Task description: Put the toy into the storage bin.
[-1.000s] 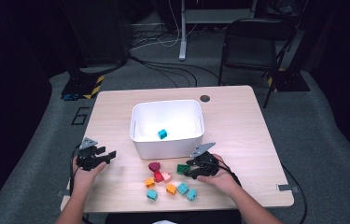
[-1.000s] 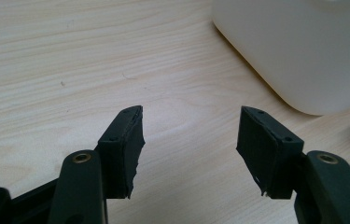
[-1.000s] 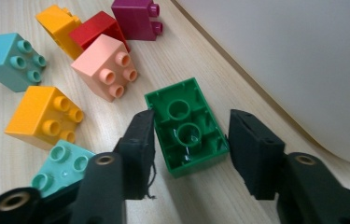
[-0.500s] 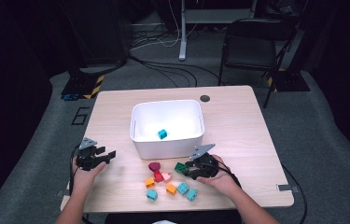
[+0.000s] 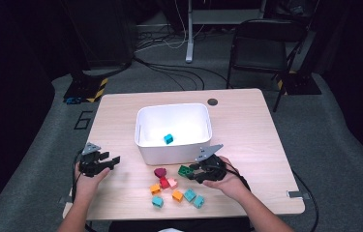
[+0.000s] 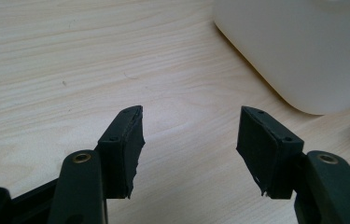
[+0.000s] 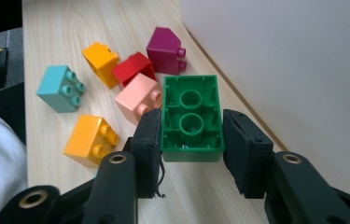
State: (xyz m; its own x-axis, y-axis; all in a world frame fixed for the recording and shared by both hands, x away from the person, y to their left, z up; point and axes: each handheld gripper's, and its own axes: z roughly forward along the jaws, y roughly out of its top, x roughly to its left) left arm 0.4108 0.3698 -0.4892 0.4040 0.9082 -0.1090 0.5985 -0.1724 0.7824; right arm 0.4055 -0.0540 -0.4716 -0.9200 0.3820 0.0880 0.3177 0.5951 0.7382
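A green brick (image 7: 192,119) sits between the jaws of my right gripper (image 7: 191,128) with its hollow underside towards the camera, and both pads press its sides. In the high view that gripper (image 5: 191,172) and the green brick (image 5: 185,170) are just in front of the white bin (image 5: 143,145). A teal brick (image 5: 168,138) lies inside the bin. Several loose bricks lie nearby: maroon (image 7: 165,49), red (image 7: 133,69), pink (image 7: 137,98), two orange (image 7: 90,140) and teal (image 7: 60,88). My left gripper (image 5: 113,160) stands open over bare table left of the bin, nothing between its jaws (image 6: 189,135).
The bin's wall (image 7: 294,60) rises close on the right of my right gripper. A dark round grommet (image 5: 212,102) sits in the table's far edge. Beyond the table stand a black folding chair (image 5: 266,43) and floor cables (image 5: 169,72).
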